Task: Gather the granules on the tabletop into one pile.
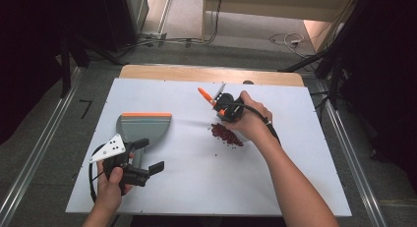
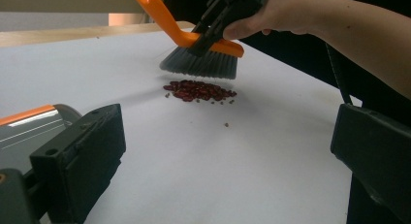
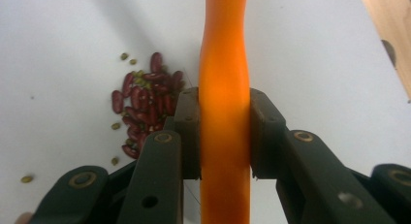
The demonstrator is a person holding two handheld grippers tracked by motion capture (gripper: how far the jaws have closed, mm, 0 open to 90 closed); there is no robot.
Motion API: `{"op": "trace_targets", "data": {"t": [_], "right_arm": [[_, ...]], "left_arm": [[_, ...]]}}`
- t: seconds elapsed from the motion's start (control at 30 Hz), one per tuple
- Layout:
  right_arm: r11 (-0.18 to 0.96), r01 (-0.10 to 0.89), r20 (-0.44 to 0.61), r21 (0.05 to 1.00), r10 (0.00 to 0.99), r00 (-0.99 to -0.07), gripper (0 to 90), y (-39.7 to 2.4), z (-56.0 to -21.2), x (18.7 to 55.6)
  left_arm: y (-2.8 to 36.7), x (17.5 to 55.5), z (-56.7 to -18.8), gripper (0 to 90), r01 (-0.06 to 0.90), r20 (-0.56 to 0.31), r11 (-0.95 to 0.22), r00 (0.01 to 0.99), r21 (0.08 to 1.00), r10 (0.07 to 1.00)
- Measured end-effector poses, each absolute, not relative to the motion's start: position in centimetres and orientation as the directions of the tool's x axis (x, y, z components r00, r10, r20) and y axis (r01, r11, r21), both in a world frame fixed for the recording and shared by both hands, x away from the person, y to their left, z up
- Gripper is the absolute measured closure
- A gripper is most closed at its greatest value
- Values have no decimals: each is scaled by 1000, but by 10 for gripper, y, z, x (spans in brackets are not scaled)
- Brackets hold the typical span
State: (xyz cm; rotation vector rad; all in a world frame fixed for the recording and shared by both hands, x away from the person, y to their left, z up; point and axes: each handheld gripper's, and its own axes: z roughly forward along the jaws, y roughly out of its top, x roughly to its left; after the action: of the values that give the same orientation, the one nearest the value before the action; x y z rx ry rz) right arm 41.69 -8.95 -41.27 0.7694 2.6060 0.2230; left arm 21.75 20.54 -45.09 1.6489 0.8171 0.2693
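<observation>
Item 1: right gripper (image 1: 220, 105), clamped on the orange handle of a small brush (image 2: 201, 59); both pads pressed against the handle's sides in the right gripper view. Bristles held just above the table, not touching the beans as far as visible in the left gripper view.

Item 2: pile of beans (image 2: 198, 90), dark red with a few small greenish ones, loose on the white table (image 1: 196, 187) directly under and just ahead of the brush. A few strays a little apart from the pile, toward the left gripper.

Item 3: dustpan (image 1: 143, 128), grey with an orange edge, flat on the table just ahead of the left gripper (image 1: 147, 156), well apart from the beans. No beans visible in it.

Item 4: left gripper, jaws spread wide, nothing between them; dustpan just beside its left jaw, not gripped.

Status, judged: brush picked up and positioned, 1 step done. Remaining: dustpan to be taken hold of and brought near the pile, beans and strays swept into it. Sweeping seemingly not yet begun; task at an early stage.
</observation>
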Motion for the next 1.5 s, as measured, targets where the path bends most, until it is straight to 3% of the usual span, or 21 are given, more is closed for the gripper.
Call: {"op": "trace_targets", "data": {"t": [0.2,0.4,0.63,0.83,1.13,1.3,1.5], "right_arm": [[848,475,-376,236,530,-760,689,-89,-423,419],[858,459,-340,228,513,-789,689,-85,-427,414],[851,447,-357,276,523,-774,689,-92,-411,409],[880,363,-294,306,450,-843,689,-90,-389,383],[936,249,-99,250,280,-955,689,-71,-395,348],[950,219,-6,221,226,-974,689,-64,-410,349],[942,250,53,223,244,-968,690,-68,-422,371]], "left_arm": [[205,217,-451,3,361,-256,-38,727,932,637],[205,218,-452,3,362,-256,-38,726,931,639],[205,217,-451,3,362,-256,-38,726,931,638],[205,218,-451,3,361,-255,-38,725,932,640],[206,217,-450,3,357,-253,-34,722,933,643],[207,217,-450,3,357,-253,-34,723,933,643],[207,217,-450,3,358,-256,-29,720,933,645]]}}
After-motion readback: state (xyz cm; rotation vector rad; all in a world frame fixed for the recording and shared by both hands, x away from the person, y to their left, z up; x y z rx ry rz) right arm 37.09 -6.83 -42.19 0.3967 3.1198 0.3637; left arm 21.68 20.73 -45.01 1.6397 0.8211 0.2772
